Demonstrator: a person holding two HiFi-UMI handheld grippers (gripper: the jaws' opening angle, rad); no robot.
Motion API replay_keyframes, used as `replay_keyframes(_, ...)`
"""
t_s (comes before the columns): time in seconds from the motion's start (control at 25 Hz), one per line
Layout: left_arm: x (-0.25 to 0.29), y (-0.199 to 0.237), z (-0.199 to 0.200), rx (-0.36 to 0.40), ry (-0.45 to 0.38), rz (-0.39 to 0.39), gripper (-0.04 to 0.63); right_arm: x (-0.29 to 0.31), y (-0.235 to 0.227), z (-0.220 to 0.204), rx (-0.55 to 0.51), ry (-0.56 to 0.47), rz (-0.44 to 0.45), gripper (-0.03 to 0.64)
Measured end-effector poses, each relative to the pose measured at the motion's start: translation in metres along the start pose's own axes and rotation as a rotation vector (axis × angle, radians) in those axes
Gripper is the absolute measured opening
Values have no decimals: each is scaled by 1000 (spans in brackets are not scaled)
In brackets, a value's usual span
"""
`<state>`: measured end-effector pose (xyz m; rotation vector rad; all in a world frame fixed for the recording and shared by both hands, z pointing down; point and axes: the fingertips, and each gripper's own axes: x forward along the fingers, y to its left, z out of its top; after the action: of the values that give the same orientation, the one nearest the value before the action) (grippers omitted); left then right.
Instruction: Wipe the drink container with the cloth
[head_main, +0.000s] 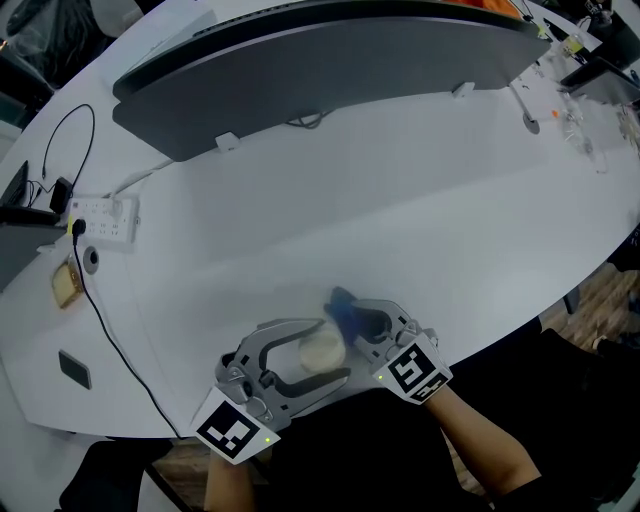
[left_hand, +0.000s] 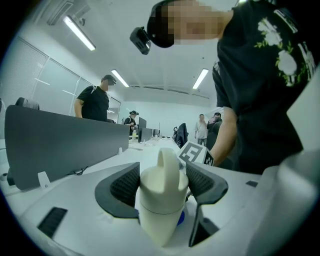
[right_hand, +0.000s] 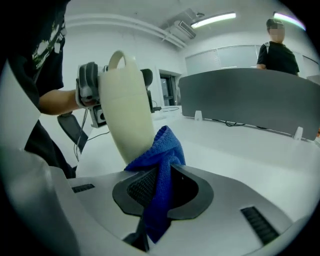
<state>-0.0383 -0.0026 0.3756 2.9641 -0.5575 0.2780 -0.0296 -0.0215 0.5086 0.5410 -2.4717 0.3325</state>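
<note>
A cream drink container (head_main: 322, 347) with a loop handle on its cap hangs tilted above the white table's near edge. My left gripper (head_main: 335, 350) is shut on it, its ribbed pads pressing both sides of the body (left_hand: 161, 200). My right gripper (head_main: 358, 325) is shut on a blue cloth (head_main: 343, 303). In the right gripper view the cloth (right_hand: 160, 160) bunches out of the jaws (right_hand: 160, 187) and lies against the container's lower side (right_hand: 127, 110). A little blue cloth (left_hand: 181, 218) shows behind the container in the left gripper view.
A long grey divider panel (head_main: 330, 60) runs across the far side of the table (head_main: 400, 210). At the left lie a white power strip (head_main: 100, 218) with a black cable and a small dark device (head_main: 74, 369). Several people stand in the background (left_hand: 95, 102).
</note>
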Motion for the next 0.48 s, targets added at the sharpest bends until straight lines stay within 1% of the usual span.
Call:
replay_keyframes(0.08,0,0,0,-3,0,0,285,3,-1,-4,-3,14,4,43)
replay_keyframes(0.16,1,1,0,-6,-2,6,285,3,-2,-5,20,14,4,43)
replay_keyframes(0.28,1,3,0,-8,6,33,285,4,-3,-5,47,-1,6,43)
replay_keyframes(0.36,0,3,-2,4,33,69,285,5,-3,-5,53,-6,9,44)
replay_keyframes(0.48,-6,4,-2,20,53,174,307,5,-3,-5,54,-6,11,44)
